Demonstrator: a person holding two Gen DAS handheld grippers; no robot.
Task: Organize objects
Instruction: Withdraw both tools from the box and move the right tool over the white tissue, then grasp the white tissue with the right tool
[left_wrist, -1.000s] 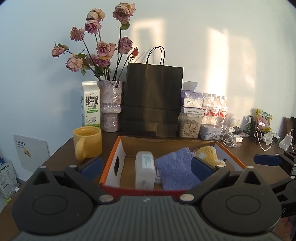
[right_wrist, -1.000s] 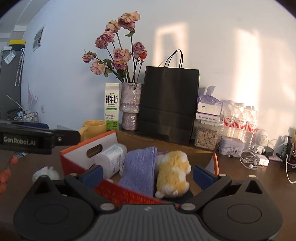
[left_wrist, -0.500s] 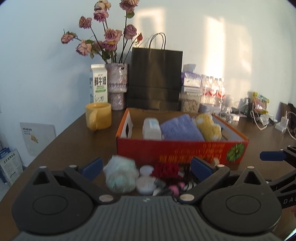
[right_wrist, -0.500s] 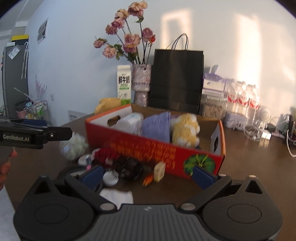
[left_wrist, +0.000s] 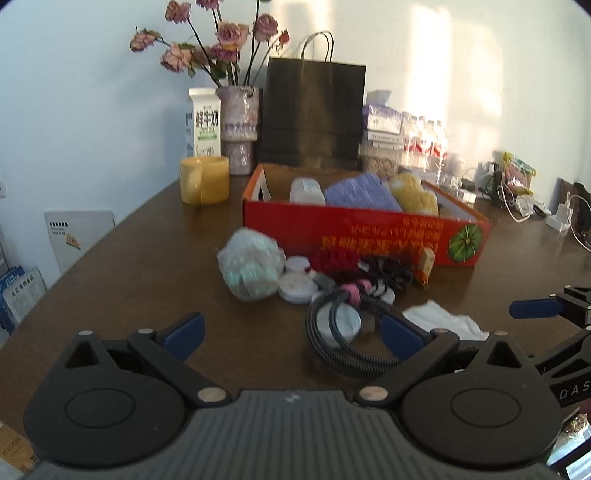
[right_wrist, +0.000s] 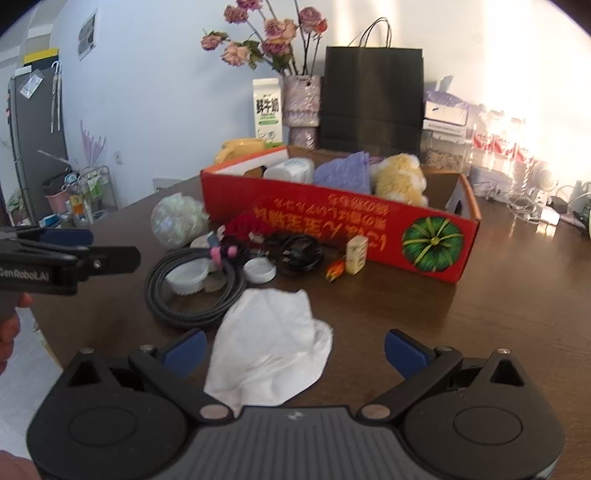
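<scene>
A red cardboard box (left_wrist: 369, 236) (right_wrist: 332, 218) on the brown table holds a white bottle (left_wrist: 306, 190), a purple cloth (left_wrist: 360, 194) and a yellow plush toy (left_wrist: 413, 194). In front of it lie a clear bag (left_wrist: 251, 269), white lids (left_wrist: 295, 288), a red scrunchie (left_wrist: 334, 258), a coiled braided cable (left_wrist: 332, 343) (right_wrist: 192, 295), a black cable (right_wrist: 299, 253) and a white tissue (right_wrist: 269, 343). My left gripper (left_wrist: 291, 332) is open and empty, near the cable coil. My right gripper (right_wrist: 293, 349) is open and empty, with the tissue between its fingers.
A yellow mug (left_wrist: 203, 179), milk carton (left_wrist: 203, 122), vase of dried roses (left_wrist: 238, 122), black paper bag (left_wrist: 314, 110), boxes and water bottles (left_wrist: 424, 140) stand behind the box. Chargers and cords (left_wrist: 524, 206) clutter the right side.
Both grippers have pulled back and down from over the box; the loose items in front of it have come into view. Both stay open.
</scene>
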